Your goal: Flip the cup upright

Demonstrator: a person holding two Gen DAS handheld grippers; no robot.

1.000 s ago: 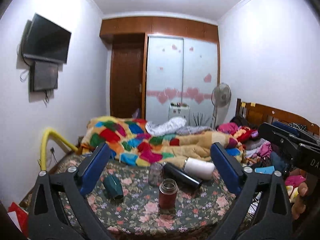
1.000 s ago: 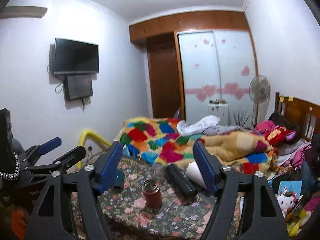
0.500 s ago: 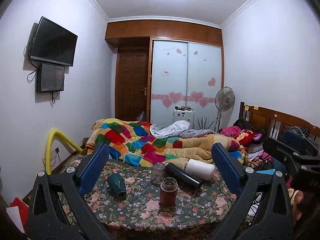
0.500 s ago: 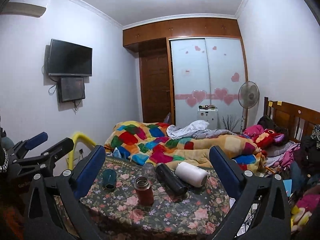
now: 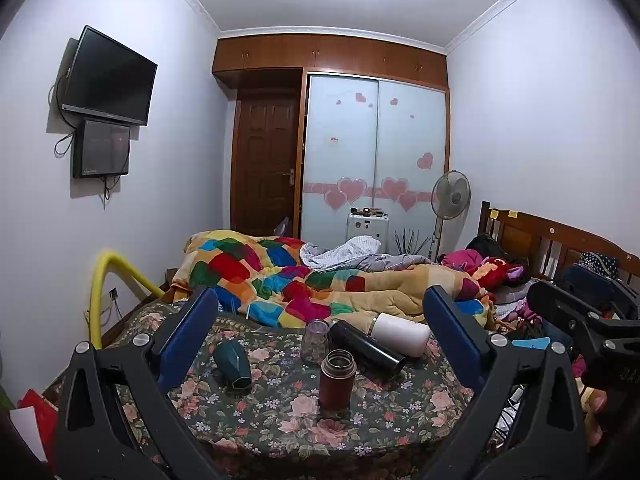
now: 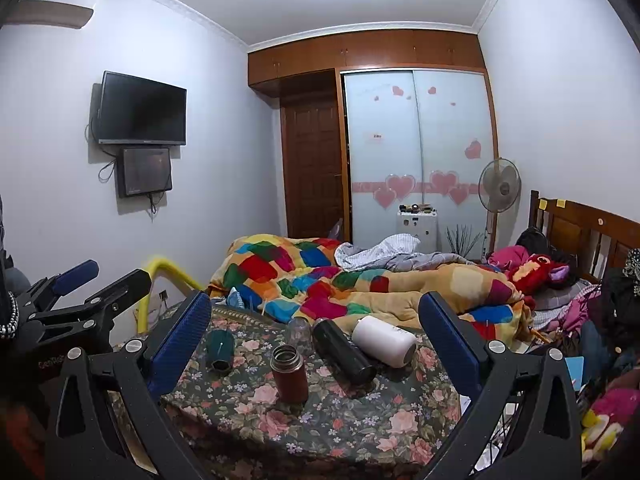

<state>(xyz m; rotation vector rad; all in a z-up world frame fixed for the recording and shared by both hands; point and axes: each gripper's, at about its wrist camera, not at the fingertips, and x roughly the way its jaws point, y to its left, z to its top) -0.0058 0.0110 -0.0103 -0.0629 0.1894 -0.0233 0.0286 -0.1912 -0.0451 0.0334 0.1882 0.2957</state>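
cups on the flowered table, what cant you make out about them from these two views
- Clear glass: left wrist view, too small to tell rim up or down; in the right wrist view the black bottle covers part of it.
- White cup: its far end is hidden by its own body in both views.

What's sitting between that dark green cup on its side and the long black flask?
In both views, a small clear glass jar sits between the tipped green cup and the lying black flask.

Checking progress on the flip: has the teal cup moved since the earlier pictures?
No. The teal cup still lies on its side on the floral cloth, left of the red flask.
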